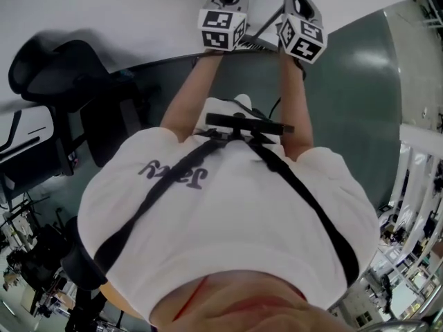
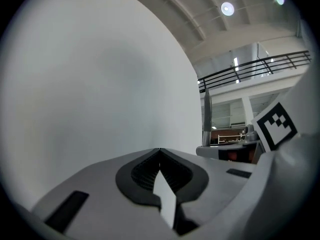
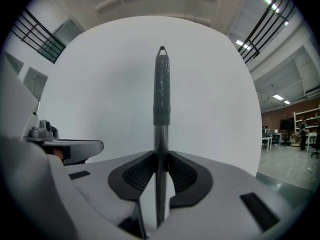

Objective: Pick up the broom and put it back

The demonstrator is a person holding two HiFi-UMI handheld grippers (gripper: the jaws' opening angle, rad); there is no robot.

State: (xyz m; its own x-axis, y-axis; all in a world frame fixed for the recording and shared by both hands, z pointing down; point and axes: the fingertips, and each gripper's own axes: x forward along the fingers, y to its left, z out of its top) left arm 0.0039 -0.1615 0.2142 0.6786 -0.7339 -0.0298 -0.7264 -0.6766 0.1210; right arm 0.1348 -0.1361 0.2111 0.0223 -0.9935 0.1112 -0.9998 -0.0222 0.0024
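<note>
Broom handle (image 3: 161, 99) upright, clamped between the right gripper (image 3: 161, 158) pads; its lower part is cut off, broom head not made out. Left gripper (image 2: 159, 153) jaws closed together, empty. White wall (image 2: 90, 84) directly ahead; black chair (image 1: 48, 68) at left.

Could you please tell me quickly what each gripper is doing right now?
Left gripper: closed, empty.
Right gripper: closed on the broom handle.

We wear a white short-sleeved T-shirt (image 1: 228, 241) with dark lettering (image 1: 173, 175) under black harness straps (image 1: 299, 187); our left gripper (image 2: 159, 151) and right gripper (image 3: 161, 156) are grey, black-padded.
</note>
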